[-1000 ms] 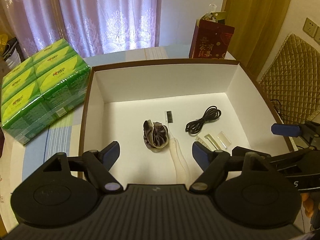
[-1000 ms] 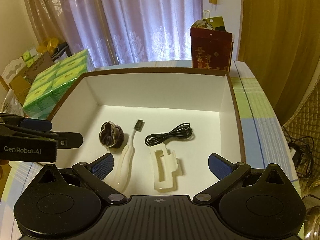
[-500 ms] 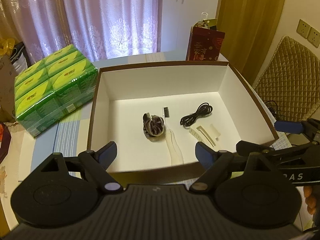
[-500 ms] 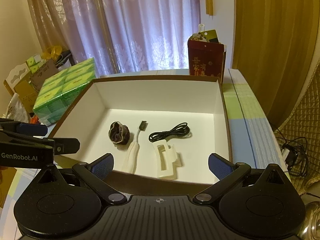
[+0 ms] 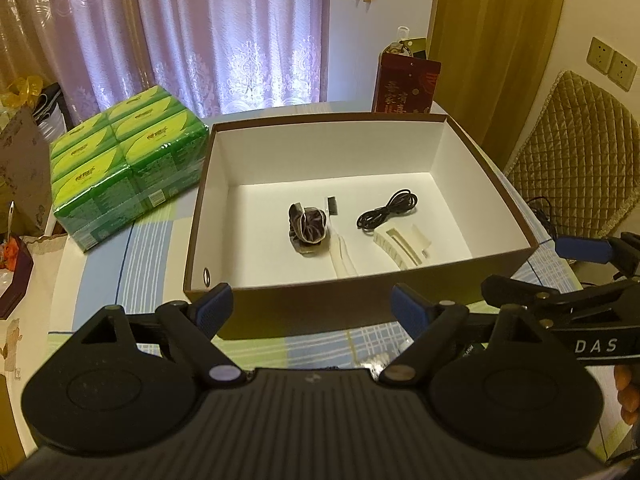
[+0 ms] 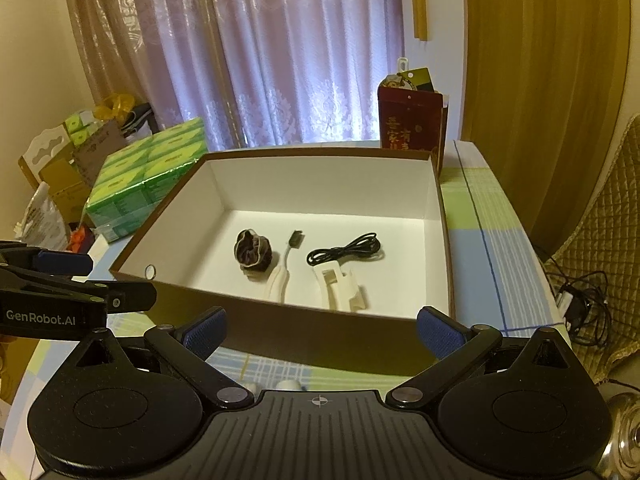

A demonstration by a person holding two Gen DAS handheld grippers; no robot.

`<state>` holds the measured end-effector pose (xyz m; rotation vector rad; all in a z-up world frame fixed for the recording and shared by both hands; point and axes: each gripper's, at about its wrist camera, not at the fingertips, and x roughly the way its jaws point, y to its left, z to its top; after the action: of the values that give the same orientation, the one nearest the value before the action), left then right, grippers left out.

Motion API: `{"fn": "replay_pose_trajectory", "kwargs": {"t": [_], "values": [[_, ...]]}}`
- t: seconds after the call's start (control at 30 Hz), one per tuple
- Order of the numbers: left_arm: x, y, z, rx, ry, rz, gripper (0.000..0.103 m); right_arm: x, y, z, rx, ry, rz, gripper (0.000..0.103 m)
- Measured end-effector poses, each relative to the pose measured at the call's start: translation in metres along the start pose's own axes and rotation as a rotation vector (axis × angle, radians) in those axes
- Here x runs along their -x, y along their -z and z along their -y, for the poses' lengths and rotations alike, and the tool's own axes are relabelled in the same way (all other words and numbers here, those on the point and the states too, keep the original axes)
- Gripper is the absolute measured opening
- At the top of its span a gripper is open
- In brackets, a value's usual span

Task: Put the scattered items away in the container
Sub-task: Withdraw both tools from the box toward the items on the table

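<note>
The box [image 5: 404, 284] fills the middle of both views, open-topped, brown outside and white inside, standing on a checked tablecloth [image 6: 500, 264]. Four things lie on its floor, near the front wall: a dark scrunchie [image 5: 307, 229] left of centre, a white toothbrush [image 5: 340, 248] just beside it with its dark bristles pointing to the back, a coiled black cable [image 5: 387, 213] to the right, and a cream hair clip [image 5: 402, 245] just below the cable. The left gripper [image 5: 312, 307] sits at the bottom of its own frame, in front of the box, jaws spread wide with nothing between the blue pads. The right gripper [image 6: 320, 330] is likewise wide open and empty at the bottom of its frame, outside the box's front wall. Each shows in the other's view at the frame edge. Judging by this, the tidying looks close to done: the small items are all in the box. In the bottom centre of the right view a couple of pale shapes peek out by the gripper body, and something small and clear shows near the bottom centre of the left view; I cannot tell what they are or whether they are left to collect. A green tissue pack [image 5: 128, 164] at upper left and a red bag [image 6: 410, 122] behind the box look like bystanders, not clutter.
</note>
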<state>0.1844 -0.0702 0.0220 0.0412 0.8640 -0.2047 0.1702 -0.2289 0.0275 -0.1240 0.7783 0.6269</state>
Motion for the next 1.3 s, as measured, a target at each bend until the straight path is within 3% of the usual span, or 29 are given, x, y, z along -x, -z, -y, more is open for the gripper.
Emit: {"fn": "replay_pose_trajectory", "kwargs": {"t": [0.37,0.8,1.3], "values": [[0.009,0.023,-0.003,0.013,-0.012,-0.016,0.085,0.01,0.017,-0.003,-0.002,-0.009,-0.005,0.103],[0.01,0.067,-0.032,0.043,-0.042,-0.08,0.085,0.013,0.049,0.002,-0.024,-0.017,-0.044,0.103],[-0.004,0.116,-0.019,-0.007,0.028,-0.164,0.085,0.004,0.089,0.009,-0.047,-0.012,-0.144,0.103]]}}
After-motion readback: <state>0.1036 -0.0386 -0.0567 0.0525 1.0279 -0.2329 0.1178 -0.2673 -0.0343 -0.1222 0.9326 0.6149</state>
